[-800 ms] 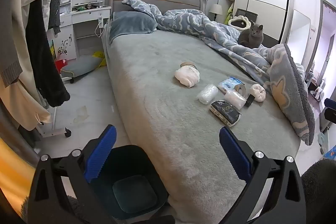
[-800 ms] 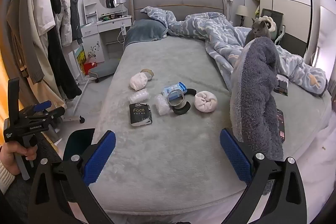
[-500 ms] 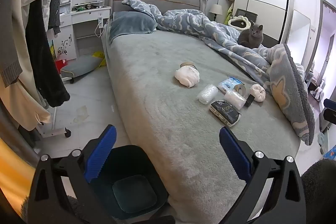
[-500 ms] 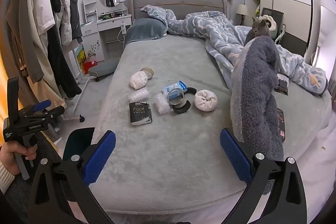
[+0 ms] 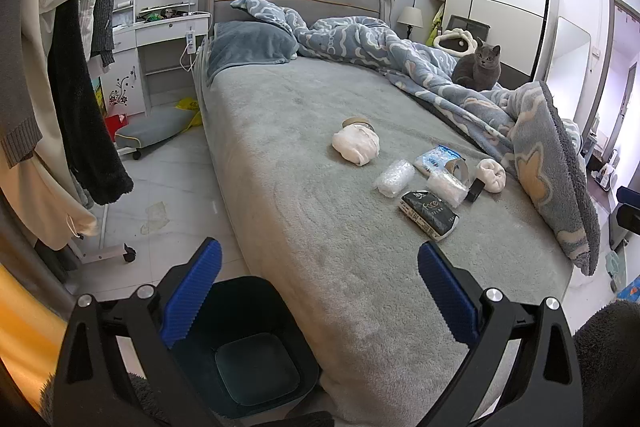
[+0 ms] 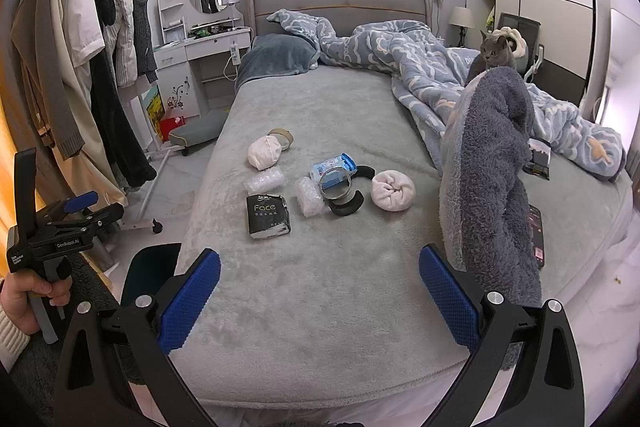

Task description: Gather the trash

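Loose trash lies in a cluster on the grey bed [image 6: 320, 287]: a black "Face" tissue pack [image 6: 267, 215] [image 5: 429, 215], two clear bubble-wrap rolls [image 6: 265, 180] [image 6: 309, 195], a blue-white wet-wipe pack [image 6: 334, 165], a tape roll [image 6: 336, 185], two white sock balls [image 6: 391, 190] [image 6: 264, 153]. A dark green bin [image 5: 236, 343] stands on the floor at the bed's near corner. My left gripper [image 5: 318, 291] hangs open over the bin and bed edge, empty. My right gripper [image 6: 319, 301] is open over the bed's foot, short of the trash.
A grey cat [image 5: 478, 67] sits on the rumpled blue duvet [image 6: 420, 67] at the right. A fluffy grey blanket fold [image 6: 494, 179] rises near my right fingers. Coats hang on a rack [image 6: 80, 67] at left. A dressing table [image 5: 160, 39] stands beside the headboard.
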Tool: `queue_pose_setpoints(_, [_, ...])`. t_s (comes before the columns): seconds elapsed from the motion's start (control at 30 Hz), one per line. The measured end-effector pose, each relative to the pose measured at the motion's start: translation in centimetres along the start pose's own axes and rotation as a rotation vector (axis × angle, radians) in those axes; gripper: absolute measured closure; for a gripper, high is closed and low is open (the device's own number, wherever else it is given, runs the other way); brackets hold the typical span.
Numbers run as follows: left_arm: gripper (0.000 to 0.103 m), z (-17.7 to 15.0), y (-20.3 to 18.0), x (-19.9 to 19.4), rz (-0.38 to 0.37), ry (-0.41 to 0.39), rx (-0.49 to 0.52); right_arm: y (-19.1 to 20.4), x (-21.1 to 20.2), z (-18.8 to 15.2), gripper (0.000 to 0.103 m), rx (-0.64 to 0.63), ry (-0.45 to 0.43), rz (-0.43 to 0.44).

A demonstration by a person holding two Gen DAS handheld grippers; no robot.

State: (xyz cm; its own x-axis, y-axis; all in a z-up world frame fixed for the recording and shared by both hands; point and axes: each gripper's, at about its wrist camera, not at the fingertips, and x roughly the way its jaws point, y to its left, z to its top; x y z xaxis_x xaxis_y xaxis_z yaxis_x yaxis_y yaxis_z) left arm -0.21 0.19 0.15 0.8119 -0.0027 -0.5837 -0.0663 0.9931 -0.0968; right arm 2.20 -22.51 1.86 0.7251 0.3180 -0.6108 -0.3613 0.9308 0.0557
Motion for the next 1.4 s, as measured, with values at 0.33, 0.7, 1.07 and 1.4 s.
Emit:
queue_pose_setpoints(0.33, [0.003, -0.41, -0.26, 0.48, -0.001, 0.005, 0.003, -0.01, 0.04, -0.01, 0.003, 0.001, 0.001, 0.001])
queue_pose_setpoints(0.7, [0.003, -0.45, -0.28, 0.52, -0.002, 0.005, 0.004, -0.03, 0.09, -0.04, 0.003, 0.003, 0.001, 0.001])
queue_pose_setpoints(1.07, [0.003, -0.63, -0.22, 0.57, -0.002, 0.006, 0.005, 0.01, 0.13, -0.04, 0.003, 0.003, 0.003, 0.002])
queue_pose_setpoints(1.4, [0.003, -0.46, -0.33, 0.56, -0.002, 0.007, 0.006, -0.02, 0.14, -0.04, 0.003, 0.003, 0.003, 0.002])
